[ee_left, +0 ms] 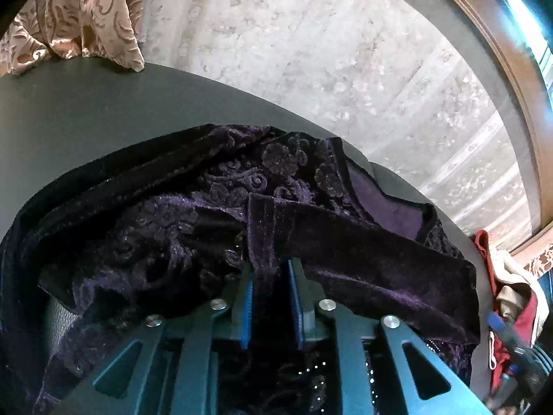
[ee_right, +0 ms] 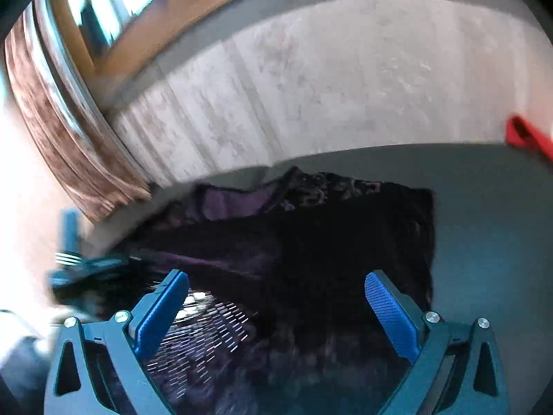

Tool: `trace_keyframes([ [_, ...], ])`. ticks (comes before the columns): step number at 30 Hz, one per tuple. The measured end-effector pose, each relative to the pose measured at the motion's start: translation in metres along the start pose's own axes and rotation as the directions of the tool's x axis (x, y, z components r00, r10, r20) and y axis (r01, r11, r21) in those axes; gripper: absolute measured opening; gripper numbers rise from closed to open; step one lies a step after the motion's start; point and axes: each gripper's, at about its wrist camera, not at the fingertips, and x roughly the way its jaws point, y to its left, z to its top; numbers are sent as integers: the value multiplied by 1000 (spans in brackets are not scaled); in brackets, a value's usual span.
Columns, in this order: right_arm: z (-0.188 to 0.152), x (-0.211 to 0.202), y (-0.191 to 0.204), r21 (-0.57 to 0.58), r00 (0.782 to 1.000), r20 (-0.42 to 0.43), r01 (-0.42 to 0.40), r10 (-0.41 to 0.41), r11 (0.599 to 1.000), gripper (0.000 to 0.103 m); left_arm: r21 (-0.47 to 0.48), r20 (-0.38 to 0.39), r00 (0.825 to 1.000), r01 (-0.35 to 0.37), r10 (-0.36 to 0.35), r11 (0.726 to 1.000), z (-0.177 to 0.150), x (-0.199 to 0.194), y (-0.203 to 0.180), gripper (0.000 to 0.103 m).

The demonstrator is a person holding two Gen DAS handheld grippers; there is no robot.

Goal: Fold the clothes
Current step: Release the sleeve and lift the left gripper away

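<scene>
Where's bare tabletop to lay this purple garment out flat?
Bare table lies beyond the purple velvet garment, up to the beige patterned fabric. Another patch borders its side, below the red item. Crowded by the red-and-cream clothes.

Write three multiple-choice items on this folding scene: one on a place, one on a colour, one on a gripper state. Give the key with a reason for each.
1. Where does the dark purple velvet garment lie?
A. on the dark grey tabletop
B. on the floor
C. on a hanger

2. What colour are the pads on the gripper fingers?
A. red
B. blue
C. white

3. How does the right gripper stand?
A. shut on cloth
B. out of view
C. open

Key: 1 A, the garment spreads over the tabletop. 2 B, blue textured pads show in both views. 3 C, its fingers stand wide apart above the garment, while the left gripper pinches a velvet fold.
</scene>
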Motion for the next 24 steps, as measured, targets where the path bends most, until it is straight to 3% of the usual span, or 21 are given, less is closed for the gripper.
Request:
trace_keyframes([
  [2, -4, 30, 3, -28, 995, -83, 47, -49, 998, 103, 6, 1, 1000, 4, -4, 1000, -1, -2, 1, 19],
  [6, -23, 45, 13, -207, 977, -149, 122, -155, 971, 103, 1, -12, 1000, 6, -6, 1000, 1, -21, 16, 20],
  [9, -28, 39, 9, -237, 979, -154, 97, -136, 967, 103, -19, -23, 1000, 10, -11, 1000, 4, -39, 30, 33],
  [14, -31, 32, 2, -249, 979, -149, 97, -137, 964, 103, -143, 71, 996, -41, 52, 989, -16, -118, 94, 38],
  [18, -29, 31, -1, -241, 980, -149, 92, -131, 966, 103, -248, 117, 972, -172, 205, 954, -61, -185, 155, 40],
  [21, -31, 29, 1, -248, 980, -145, 97, -136, 964, 103, -287, 109, 955, -237, 277, 928, -104, -222, 183, 43],
  [24, -32, 31, 5, -250, 980, -142, 100, -138, 963, 103, -299, 96, 964, -211, 249, 931, -143, -239, 189, 44],
])
